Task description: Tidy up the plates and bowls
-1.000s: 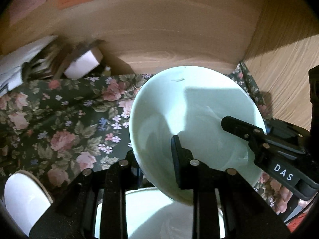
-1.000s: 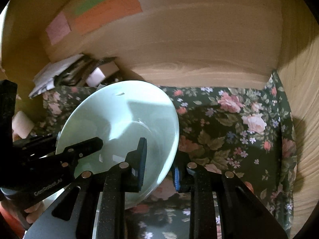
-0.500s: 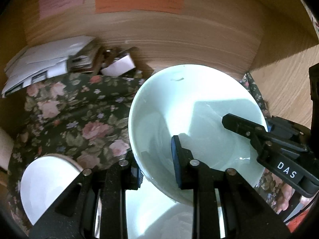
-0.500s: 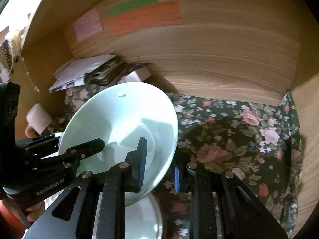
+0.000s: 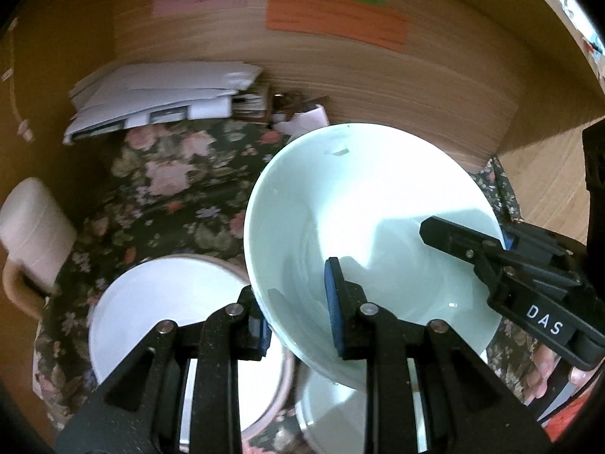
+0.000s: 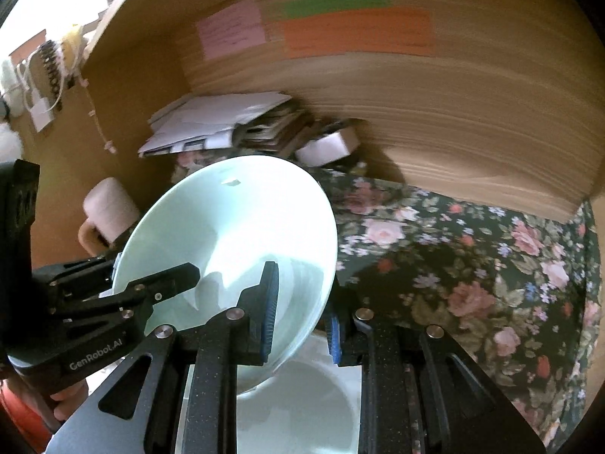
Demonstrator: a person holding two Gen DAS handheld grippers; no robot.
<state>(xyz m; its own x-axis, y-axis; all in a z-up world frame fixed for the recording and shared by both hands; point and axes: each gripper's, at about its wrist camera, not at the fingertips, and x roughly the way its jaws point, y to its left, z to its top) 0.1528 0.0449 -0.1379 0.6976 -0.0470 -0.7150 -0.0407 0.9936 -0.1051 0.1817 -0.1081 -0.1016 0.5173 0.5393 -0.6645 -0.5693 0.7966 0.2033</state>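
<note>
Hidden or unclear, my views:
- Lower bowl (image 5: 332, 412): mostly covered by my held bowl (image 5: 370, 227); cut by bottom edge.
- White plate (image 5: 170, 302): near part behind my left hand-held gripper (image 5: 298, 310).
- Wall notes (image 6: 355, 30): writing blurred.
- Paper stack (image 5: 159, 102): contents illegible.

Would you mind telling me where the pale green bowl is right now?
The pale green bowl is held tilted between the left gripper and right gripper, above another green bowl and right of the white bowl.
</note>
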